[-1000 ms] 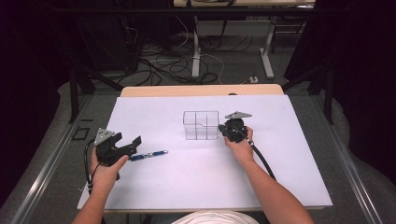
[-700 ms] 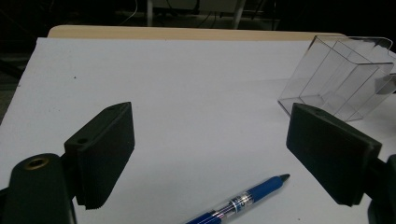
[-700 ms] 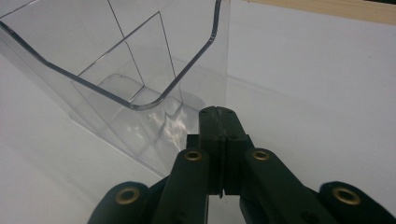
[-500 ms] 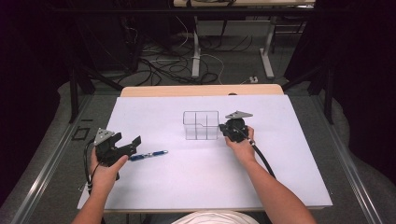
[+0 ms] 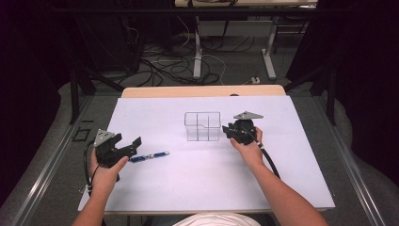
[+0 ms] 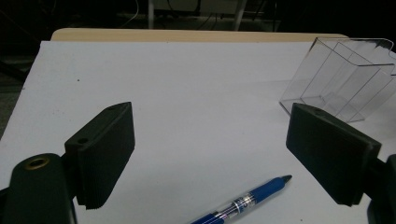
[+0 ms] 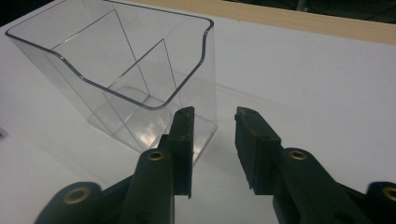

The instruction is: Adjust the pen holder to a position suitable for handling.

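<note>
Beside the clear organizer (image 7: 116,74), the right gripper (image 7: 212,116) has just been opening, empty.

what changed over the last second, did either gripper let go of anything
The right gripper has just been opening beside the clear organizer; its jaws now stand apart with nothing between them, and the hand has barely shifted. Whether it was gripping the organizer before can't be told. The left gripper is open as before, over the blue pen, which has not moved, nor has the organizer.
</note>
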### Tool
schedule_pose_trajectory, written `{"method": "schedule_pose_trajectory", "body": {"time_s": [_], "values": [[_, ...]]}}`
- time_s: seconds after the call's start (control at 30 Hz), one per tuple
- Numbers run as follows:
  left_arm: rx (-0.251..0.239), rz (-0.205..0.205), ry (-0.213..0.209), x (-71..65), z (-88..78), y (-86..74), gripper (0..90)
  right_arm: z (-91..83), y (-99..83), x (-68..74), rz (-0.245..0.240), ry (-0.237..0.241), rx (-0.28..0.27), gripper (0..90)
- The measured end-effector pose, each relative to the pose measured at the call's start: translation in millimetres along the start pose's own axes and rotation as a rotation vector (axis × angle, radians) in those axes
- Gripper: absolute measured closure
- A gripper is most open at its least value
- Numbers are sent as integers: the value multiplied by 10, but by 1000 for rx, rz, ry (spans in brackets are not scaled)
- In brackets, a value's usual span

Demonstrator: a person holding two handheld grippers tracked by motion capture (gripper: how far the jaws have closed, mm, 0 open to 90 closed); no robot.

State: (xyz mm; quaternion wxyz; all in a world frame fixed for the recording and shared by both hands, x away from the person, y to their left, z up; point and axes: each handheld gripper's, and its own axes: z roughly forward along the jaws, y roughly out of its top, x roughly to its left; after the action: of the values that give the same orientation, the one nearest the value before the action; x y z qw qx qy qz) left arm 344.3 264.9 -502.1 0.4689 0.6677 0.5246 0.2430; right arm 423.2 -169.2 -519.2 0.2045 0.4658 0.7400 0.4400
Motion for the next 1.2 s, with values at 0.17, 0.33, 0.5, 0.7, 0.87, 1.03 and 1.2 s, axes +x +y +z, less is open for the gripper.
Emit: {"method": "schedule_pose_trajectory", "body": {"time_s": [0.17,0.33,0.5,0.7,0.87,1.03,1.2], "values": [[3,9,-1,-4,-4,2,152,-69,23,17,-3,12,2,576],[-1,6,0,-7,-5,4,152,-166,43,36,-11,33,-3,493],[-1,11,13,4,3,1,157,-257,56,59,-23,76,-28,434],[-2,23,24,15,19,-9,157,-388,64,97,-21,106,-55,317],[7,30,28,14,19,-14,156,-474,41,119,-44,103,-49,223],[16,34,22,1,29,-22,156,-549,14,114,-54,92,-33,170],[17,41,21,-11,25,-20,156,-614,-23,102,-56,88,-22,150]]}}
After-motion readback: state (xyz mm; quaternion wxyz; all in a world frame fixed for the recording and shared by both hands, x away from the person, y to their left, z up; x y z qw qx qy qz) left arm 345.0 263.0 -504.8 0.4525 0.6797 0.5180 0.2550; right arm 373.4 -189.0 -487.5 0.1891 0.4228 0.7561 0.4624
